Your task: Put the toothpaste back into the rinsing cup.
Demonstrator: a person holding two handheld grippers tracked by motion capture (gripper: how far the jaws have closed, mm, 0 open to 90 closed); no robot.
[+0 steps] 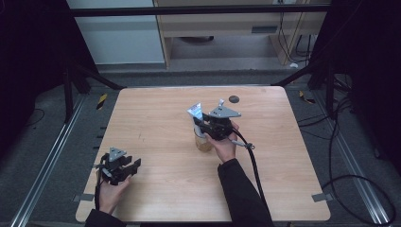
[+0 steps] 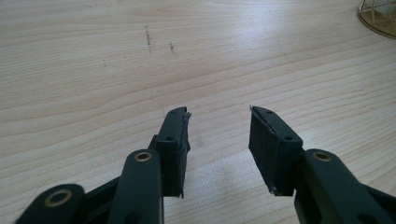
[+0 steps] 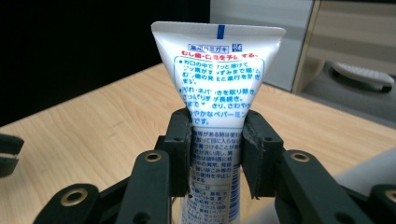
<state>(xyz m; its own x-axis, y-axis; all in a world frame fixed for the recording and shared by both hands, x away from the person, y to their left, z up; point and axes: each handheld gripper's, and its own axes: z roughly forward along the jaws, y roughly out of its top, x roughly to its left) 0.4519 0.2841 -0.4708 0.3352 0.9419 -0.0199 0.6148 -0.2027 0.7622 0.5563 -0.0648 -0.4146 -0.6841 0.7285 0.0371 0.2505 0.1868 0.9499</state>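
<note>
A white toothpaste tube (image 3: 217, 79) with blue and red print stands upright, crimped end up, and my right gripper (image 3: 215, 149) is shut on its middle. In the high view the tube (image 1: 195, 112) sticks up just above a gold wire cup (image 1: 203, 141) at the table's centre, with the right gripper (image 1: 203, 124) over the cup. My left gripper (image 1: 134, 166) rests low near the front left of the table, open, nothing between its jaws. In its own view the left gripper (image 2: 219, 133) faces bare wood, and the cup's rim (image 2: 379, 18) peeks in at the top right.
The wooden table (image 1: 156, 118) has a small dark round disc (image 1: 233, 99) near its far edge. A black cable (image 1: 255, 165) trails from the right gripper toward the front. Dark frame struts and floor cables surround the table.
</note>
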